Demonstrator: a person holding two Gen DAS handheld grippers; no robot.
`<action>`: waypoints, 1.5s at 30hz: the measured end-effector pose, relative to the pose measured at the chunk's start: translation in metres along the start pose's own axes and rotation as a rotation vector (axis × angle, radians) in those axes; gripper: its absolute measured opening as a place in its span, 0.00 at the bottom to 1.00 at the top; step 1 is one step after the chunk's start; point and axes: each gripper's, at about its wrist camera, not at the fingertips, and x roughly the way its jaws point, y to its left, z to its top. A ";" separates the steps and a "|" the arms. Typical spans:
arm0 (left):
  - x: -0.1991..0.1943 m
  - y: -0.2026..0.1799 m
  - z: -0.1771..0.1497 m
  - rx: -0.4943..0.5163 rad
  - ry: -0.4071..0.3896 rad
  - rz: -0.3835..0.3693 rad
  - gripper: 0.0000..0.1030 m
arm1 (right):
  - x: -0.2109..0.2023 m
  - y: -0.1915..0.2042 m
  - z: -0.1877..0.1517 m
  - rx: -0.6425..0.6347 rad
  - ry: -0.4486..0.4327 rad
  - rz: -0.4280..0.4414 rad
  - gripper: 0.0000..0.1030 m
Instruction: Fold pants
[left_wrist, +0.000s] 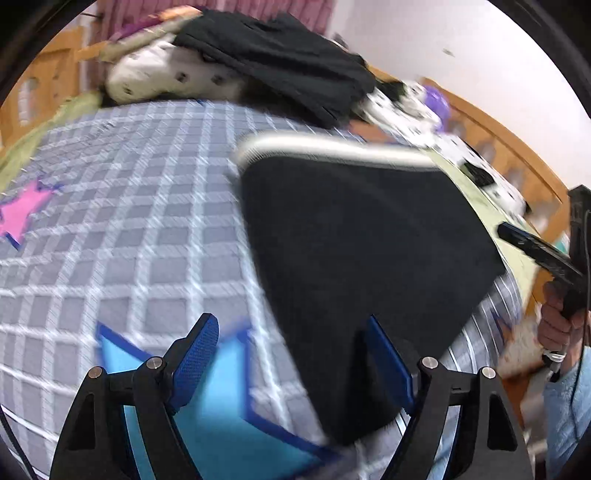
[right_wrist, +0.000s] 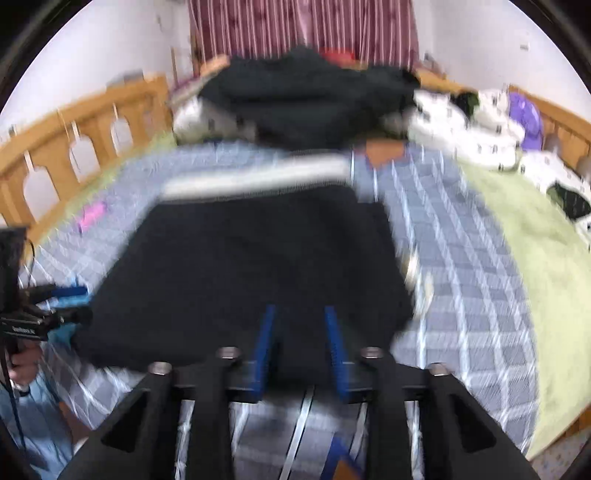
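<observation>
The black pants (left_wrist: 362, 236) lie folded into a flat block on the checked bed cover, with a white waistband (left_wrist: 332, 147) at the far edge. They also show in the right wrist view (right_wrist: 258, 251). My left gripper (left_wrist: 291, 332) is open at the near left corner of the pants, its right finger over the cloth. My right gripper (right_wrist: 301, 325) is open with a narrower gap, its blue fingers (right_wrist: 266, 332) over the near edge of the pants. Both views are blurred by motion.
A heap of dark clothes (right_wrist: 303, 92) lies on pillows at the bed head. A wooden bed rail (right_wrist: 74, 129) runs along the left. A green blanket (right_wrist: 535, 240) and white spotted bedding (right_wrist: 472, 122) lie on the right.
</observation>
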 end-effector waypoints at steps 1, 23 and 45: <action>0.000 0.006 0.012 -0.006 0.000 0.017 0.78 | 0.002 -0.004 0.013 0.012 -0.026 -0.008 0.61; 0.072 0.008 0.047 -0.111 0.113 -0.186 0.77 | 0.066 -0.093 0.045 0.209 0.103 0.089 0.57; 0.025 0.078 0.112 -0.272 0.011 -0.310 0.11 | 0.062 -0.017 0.094 0.338 0.113 0.335 0.22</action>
